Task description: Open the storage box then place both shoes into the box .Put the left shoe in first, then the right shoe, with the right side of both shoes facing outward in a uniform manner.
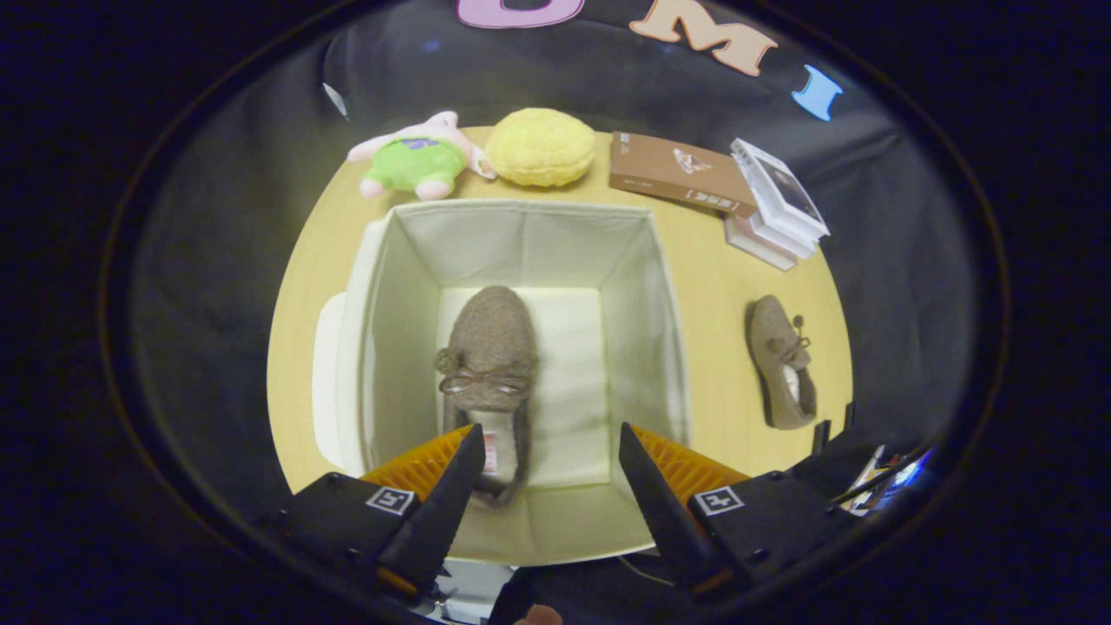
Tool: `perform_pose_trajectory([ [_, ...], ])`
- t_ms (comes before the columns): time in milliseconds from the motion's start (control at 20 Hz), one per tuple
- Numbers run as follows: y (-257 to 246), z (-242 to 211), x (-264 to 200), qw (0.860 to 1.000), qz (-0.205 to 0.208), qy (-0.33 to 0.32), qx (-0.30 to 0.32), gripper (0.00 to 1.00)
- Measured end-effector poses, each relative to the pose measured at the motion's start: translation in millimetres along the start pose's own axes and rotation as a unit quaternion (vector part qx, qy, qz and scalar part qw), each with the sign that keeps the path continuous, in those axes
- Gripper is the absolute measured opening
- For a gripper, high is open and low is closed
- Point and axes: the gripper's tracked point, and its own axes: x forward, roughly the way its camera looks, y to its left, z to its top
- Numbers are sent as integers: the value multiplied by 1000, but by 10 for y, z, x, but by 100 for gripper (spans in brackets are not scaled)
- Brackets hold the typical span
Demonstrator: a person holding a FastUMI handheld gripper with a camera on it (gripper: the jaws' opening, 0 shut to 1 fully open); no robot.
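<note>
The storage box point(521, 234) stands open on the round counter point(712, 295), its lid apparently lying flat against its left wall, so the opening step looks done. One brown shoe point(490, 365) already lies on the box floor, left of centre, toe toward the far wall and heel toward the near wall; by the task's order this should be the left shoe, though which foot it fits cannot be told for sure from above. The tool point(547, 451) hangs over the near rim of the box with its fingers spread apart and nothing between them, the left finger overlapping the heel of the boxed shoe in the view. The second shoe point(781, 365) lies on the counter well to the right of the box, outside it. Roughly half the placing seems finished: what is left is fetching that shoe and setting it in the free strip of floor to the right of the first, facing the same way.
</note>
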Motion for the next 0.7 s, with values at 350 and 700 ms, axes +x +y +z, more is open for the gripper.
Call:
perform_pose_trajectory([
  [350, -856, 297, -90, 998, -25, -34, 41, 100],
  [700, -1960, 256, 284, 996, -81, -10, 30, 99],
])
